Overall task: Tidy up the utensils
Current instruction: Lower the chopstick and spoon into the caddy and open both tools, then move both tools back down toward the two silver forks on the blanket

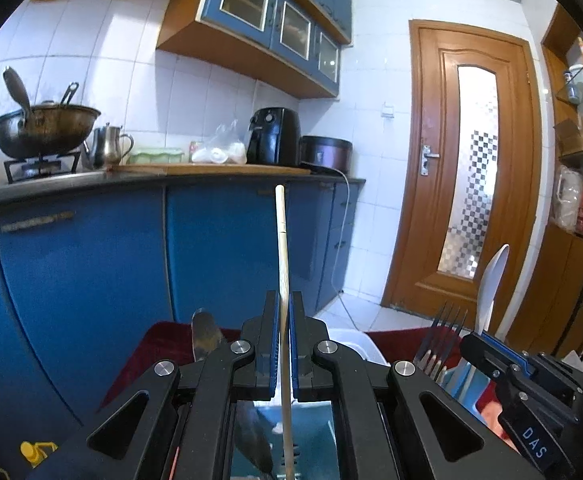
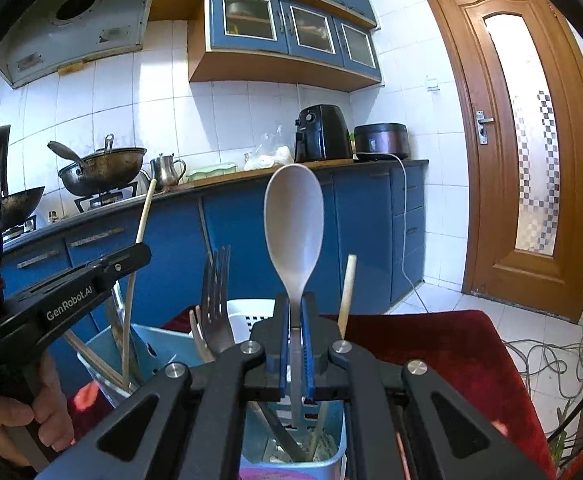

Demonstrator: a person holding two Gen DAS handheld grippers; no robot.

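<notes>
In the left wrist view we find the left gripper (image 1: 284, 312) pinching a chopstick (image 1: 281, 240) that stands upright between its pads over a blue holder (image 1: 311, 440); a knife (image 1: 203, 334) rises just left, forks (image 1: 441, 336) and a white spoon (image 1: 491, 284) to the right, the spoon held by the right gripper (image 1: 487, 344). In the right wrist view we find the right gripper (image 2: 294, 316) clamped on the spoon (image 2: 294, 220) handle, bowl up, above the holder (image 2: 331, 464). A second chopstick (image 2: 347, 296) stands just right, the forks (image 2: 215, 300) left, the red cloth (image 2: 451, 352) beneath.
</notes>
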